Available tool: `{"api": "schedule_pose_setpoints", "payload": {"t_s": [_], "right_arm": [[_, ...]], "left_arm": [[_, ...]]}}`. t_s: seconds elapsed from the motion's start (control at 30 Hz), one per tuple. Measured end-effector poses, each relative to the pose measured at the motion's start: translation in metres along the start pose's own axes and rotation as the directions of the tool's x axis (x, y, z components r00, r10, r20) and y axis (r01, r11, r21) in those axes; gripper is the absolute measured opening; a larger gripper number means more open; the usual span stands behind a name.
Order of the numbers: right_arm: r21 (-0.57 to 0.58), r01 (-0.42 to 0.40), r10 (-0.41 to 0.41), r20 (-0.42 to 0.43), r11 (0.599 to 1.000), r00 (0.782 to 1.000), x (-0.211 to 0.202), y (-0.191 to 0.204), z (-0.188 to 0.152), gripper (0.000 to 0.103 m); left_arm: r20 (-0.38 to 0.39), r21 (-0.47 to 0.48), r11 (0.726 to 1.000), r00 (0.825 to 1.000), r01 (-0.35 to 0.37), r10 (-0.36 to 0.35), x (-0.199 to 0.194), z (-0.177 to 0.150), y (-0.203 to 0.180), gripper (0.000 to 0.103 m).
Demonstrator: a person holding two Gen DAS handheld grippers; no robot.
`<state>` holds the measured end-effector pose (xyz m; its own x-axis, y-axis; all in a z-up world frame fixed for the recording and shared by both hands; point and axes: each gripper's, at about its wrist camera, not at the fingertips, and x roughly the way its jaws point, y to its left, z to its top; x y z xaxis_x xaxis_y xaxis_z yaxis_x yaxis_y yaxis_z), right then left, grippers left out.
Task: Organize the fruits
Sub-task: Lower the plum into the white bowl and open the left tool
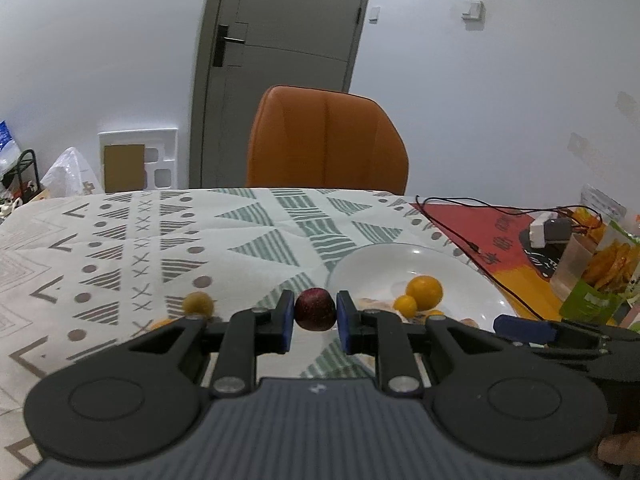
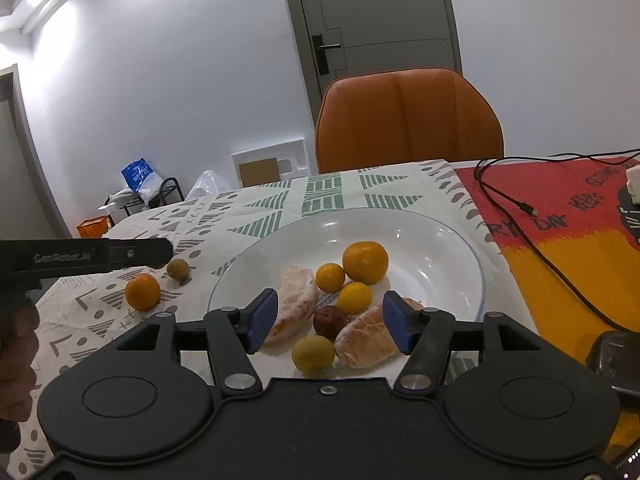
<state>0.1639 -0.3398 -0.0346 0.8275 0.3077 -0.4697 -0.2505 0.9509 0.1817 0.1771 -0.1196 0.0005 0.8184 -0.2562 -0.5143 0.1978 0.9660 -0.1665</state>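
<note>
**Dark red fruit held at the plate's edge, two fruits left on the cloth**

A dark red fruit is clamped between the blue pads of the left gripper and is held above the tablecloth, just beside the left rim of the white plate. It is not yet over the plate, as far as can be judged. The right gripper is held low over the near side of the plate with its fingers apart, and nothing is gripped by it.

On the plate several fruits are already collected: a large orange, two small oranges, a second dark red fruit, a yellow-green fruit near the front rim, and two peeled citrus pieces. Left of the plate, an orange and a small olive-coloured fruit are still lying on the cloth, a little apart from each other. So the task is judged to be well advanced, but the held fruit and these two are still to be placed.

For movement, the back half of the plate is free, and the cloth beyond the plate is open up to the table edge at the orange chair. Right of the plate a black cable is lying on a red and yellow mat, so less room is given there. The two grippers are near to each other at the plate's left side, and care is needed there
</note>
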Motion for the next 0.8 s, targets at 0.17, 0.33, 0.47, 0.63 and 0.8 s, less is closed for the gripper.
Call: {"api": "schedule_pose_setpoints", "payload": {"t_s": [0.17, 0.33, 0.47, 0.63, 0.8], "right_arm": [[0.006, -0.002, 0.002, 0.007, 1.000, 1.000, -0.006, -0.004, 0.000, 0.059], [0.017, -0.003, 0.002, 0.014, 1.000, 1.000, -0.010, -0.011, -0.002, 0.061], [0.028, 0.001, -0.002, 0.014, 1.000, 1.000, -0.012, -0.017, -0.004, 0.061], [0.039, 0.006, -0.007, 0.019, 0.999, 1.000, -0.016, -0.022, -0.005, 0.061], [0.044, 0.010, -0.011, 0.023, 0.999, 1.000, -0.018, -0.025, -0.006, 0.063]], "left_arm": [[-0.007, 0.018, 1.000, 1.000, 0.020, -0.020, 0.006, 0.001, -0.013, 0.021], [-0.020, 0.035, 0.999, 0.999, 0.032, -0.031, 0.015, 0.000, -0.025, 0.021], [-0.026, 0.044, 0.998, 0.999, 0.036, -0.035, 0.019, 0.000, -0.032, 0.021], [-0.029, 0.052, 0.998, 0.999, 0.030, -0.029, 0.022, 0.002, -0.042, 0.025], [-0.029, 0.044, 0.999, 0.999, 0.025, -0.024, 0.018, 0.004, -0.042, 0.027]]}}
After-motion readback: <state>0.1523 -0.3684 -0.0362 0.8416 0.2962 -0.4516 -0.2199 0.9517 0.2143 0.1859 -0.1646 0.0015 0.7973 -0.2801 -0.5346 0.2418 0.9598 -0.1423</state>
